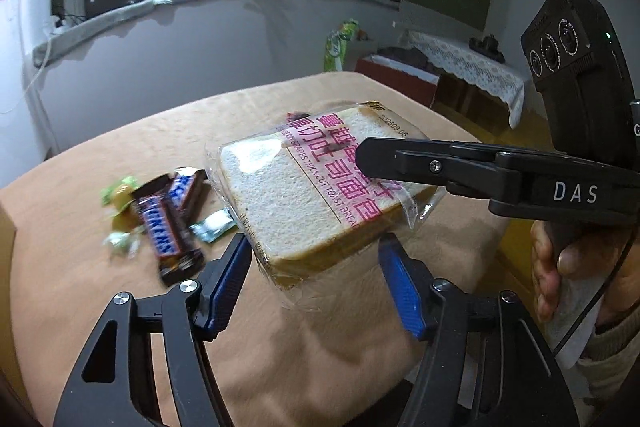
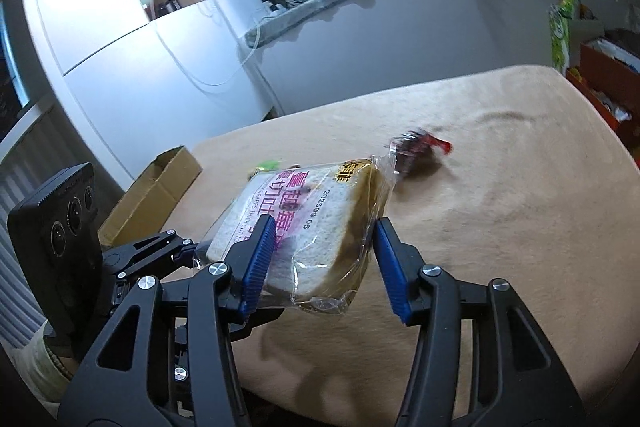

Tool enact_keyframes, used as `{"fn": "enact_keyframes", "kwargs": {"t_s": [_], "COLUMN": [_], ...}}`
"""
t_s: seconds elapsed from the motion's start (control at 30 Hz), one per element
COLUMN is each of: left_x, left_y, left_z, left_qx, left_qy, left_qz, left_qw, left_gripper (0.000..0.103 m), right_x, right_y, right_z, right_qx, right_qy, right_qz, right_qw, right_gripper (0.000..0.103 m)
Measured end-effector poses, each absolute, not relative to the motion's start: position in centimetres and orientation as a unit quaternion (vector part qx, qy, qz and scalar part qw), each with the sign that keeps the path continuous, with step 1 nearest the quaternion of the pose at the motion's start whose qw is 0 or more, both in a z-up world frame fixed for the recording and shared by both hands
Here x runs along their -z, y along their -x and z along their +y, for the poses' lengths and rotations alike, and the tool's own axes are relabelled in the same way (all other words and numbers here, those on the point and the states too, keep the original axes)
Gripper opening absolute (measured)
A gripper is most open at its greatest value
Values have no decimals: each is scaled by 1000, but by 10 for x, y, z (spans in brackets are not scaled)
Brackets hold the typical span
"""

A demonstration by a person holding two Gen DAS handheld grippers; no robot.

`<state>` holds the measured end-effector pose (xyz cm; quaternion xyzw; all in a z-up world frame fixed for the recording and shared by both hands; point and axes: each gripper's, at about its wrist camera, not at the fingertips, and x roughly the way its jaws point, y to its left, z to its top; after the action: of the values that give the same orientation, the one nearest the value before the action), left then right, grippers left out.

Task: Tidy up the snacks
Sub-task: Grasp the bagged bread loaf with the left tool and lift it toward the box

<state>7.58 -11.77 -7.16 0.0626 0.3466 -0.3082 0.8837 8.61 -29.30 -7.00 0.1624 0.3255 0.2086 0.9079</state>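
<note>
**Bread held between two grippers, clear of the bench**

Your left hand-held gripper and right hand-held gripper each clamp the bagged bread by one end. Pull them apart and, I judge, the wrapper tears or slips. Both tilt downward. Beyond lie the Snickers bars and, farther left, the box.

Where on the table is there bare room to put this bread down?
Bare cloth lies on the table right of the bread pack, past the dark red wrapper, out to the far edge. It is crowded left of the bread, where Snickers bars and small candies cluster near the cardboard box.
</note>
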Motion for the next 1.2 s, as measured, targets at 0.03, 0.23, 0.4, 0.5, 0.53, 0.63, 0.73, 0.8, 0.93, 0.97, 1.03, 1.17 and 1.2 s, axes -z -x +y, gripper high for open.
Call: {"fn": "enact_keyframes", "kwargs": {"t_s": [0.03, 0.23, 0.4, 0.5, 0.53, 0.63, 0.73, 0.8, 0.93, 0.97, 1.03, 1.17, 1.2], "left_x": [70, 60, 52, 47, 46, 43, 42, 42, 43, 43, 45, 47, 48], "left_y": [-73, -61, -47, -41, -39, -34, -27, -24, -18, -16, -14, -11, -11], "left_z": [-112, -75, -31, -8, -1, 22, 50, 68, 98, 104, 119, 143, 149], "left_qx": [304, 281, 256, 238, 232, 213, 194, 177, 148, 143, 128, 106, 99], "left_qy": [-60, -37, -16, -12, -11, -3, 9, 13, 20, 22, 28, 37, 38], "left_qz": [344, 327, 309, 299, 296, 288, 282, 278, 274, 274, 274, 274, 274], "left_qw": [886, 902, 916, 924, 927, 933, 940, 944, 950, 951, 953, 955, 956], "left_gripper": [65, 65, 65, 65, 65, 65, 65, 65, 65, 65, 65, 65, 65], "right_x": [67, 48, 31, 23, 20, 14, 8, 5, 2, 2, 2, 5, 5], "right_y": [-84, -77, -71, -70, -69, -69, -69, -70, -73, -73, -75, -79, -80], "right_z": [-289, -248, -204, -177, -168, -139, -109, -88, -50, -43, -22, 9, 16], "right_qx": [-212, -237, -260, -275, -279, -295, -313, -326, -354, -359, -372, -392, -398], "right_qy": [-159, -129, -100, -86, -83, -69, -55, -46, -36, -34, -28, -20, -18], "right_qz": [324, 318, 312, 308, 307, 304, 301, 299, 299, 298, 300, 302, 302], "right_qw": [908, 909, 908, 907, 906, 903, 899, 895, 886, 884, 878, 869, 866], "right_gripper": [53, 53, 53, 53, 53, 53, 53, 53, 53, 53, 53, 53, 53]}}
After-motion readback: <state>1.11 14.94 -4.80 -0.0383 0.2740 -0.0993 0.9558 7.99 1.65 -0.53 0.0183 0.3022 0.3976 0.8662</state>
